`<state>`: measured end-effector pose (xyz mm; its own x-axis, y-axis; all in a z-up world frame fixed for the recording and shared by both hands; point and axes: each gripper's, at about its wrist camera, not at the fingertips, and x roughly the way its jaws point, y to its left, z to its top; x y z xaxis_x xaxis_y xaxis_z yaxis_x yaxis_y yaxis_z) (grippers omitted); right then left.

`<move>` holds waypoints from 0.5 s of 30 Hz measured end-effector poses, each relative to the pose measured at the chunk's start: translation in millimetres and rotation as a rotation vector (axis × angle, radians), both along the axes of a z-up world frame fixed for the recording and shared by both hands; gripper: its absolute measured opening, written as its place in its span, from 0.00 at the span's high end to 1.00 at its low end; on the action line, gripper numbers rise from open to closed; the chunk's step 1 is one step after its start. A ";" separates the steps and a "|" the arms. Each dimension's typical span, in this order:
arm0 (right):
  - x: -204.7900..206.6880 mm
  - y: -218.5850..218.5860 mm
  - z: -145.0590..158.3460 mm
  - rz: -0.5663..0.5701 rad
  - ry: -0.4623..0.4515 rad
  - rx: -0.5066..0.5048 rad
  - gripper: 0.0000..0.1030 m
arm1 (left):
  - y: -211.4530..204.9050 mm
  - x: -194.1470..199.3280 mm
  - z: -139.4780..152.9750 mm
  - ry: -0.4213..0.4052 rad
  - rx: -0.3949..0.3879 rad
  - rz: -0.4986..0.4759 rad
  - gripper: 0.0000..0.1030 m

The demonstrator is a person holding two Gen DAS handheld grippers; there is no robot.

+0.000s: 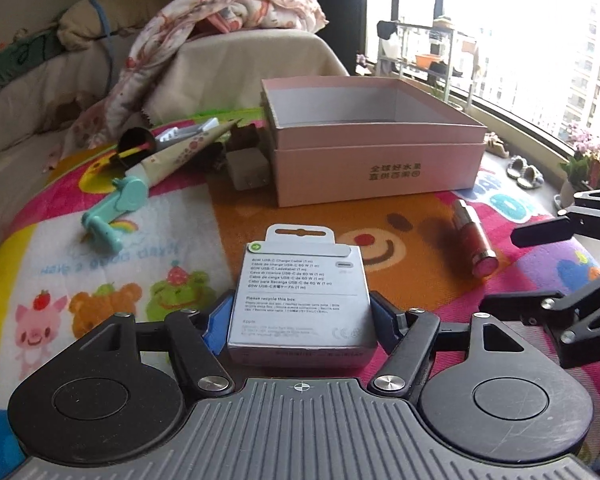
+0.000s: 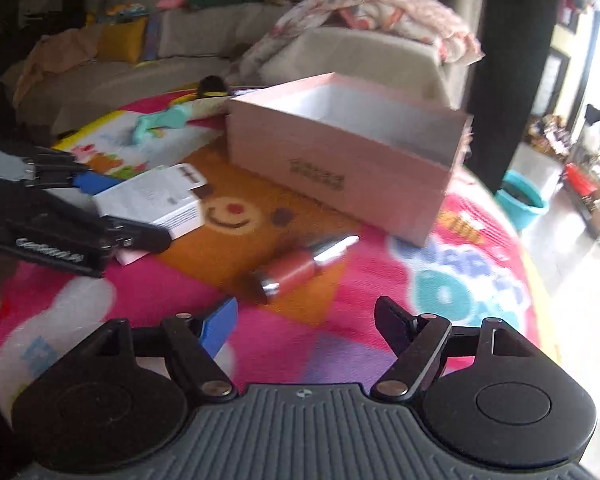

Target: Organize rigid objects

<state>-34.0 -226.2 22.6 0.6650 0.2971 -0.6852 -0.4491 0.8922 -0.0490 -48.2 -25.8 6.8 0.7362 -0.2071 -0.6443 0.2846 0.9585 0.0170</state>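
Note:
My left gripper [image 1: 301, 312] is shut on a white USB-C cable box [image 1: 303, 292], its fingers against both sides; the box rests on or just above the colourful mat. The right wrist view shows this box [image 2: 156, 200] held in that gripper [image 2: 112, 208]. An open pink box [image 1: 371, 140], empty inside, stands beyond it and also shows in the right wrist view [image 2: 339, 152]. A red lipstick tube [image 1: 473, 240] lies on the mat to the right. My right gripper [image 2: 305, 320] is open and empty, just short of the lipstick [image 2: 303, 264].
At the back left lie a teal handheld fan [image 1: 116, 208], a patterned folded umbrella [image 1: 180, 152], a dark round thing and a small grey cube [image 1: 248, 168]. A sofa with blankets [image 1: 220, 20] is behind. The mat's edge drops off right, toward the window.

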 end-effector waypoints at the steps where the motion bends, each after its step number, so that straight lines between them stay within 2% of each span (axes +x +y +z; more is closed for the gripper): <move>1: -1.8 4.8 0.0 0.017 0.002 0.013 0.28 | 5.9 1.5 0.1 0.002 -0.005 0.014 0.28; 5: -3.3 29.6 0.9 0.080 -0.001 0.058 0.30 | 25.7 7.4 -1.4 0.010 -0.024 0.057 0.27; 8: -0.9 45.7 3.0 0.117 -0.018 0.053 0.30 | 33.1 6.7 -1.8 0.005 -0.040 0.060 0.27; 10: -1.7 52.2 5.5 0.111 -0.081 -0.012 0.27 | 35.3 5.9 -2.5 0.002 -0.049 0.057 0.27; 12: 2.5 55.8 4.7 0.044 -0.149 -0.108 0.20 | 34.9 5.9 -2.7 -0.001 -0.047 0.055 0.27; 13: 6.5 56.0 2.9 0.020 -0.169 -0.141 0.17 | 34.5 5.9 -2.8 0.000 -0.044 0.052 0.27; 15: 16.8 54.7 -0.6 0.045 -0.161 -0.156 0.17 | 35.4 6.2 -2.8 0.002 -0.049 0.046 0.28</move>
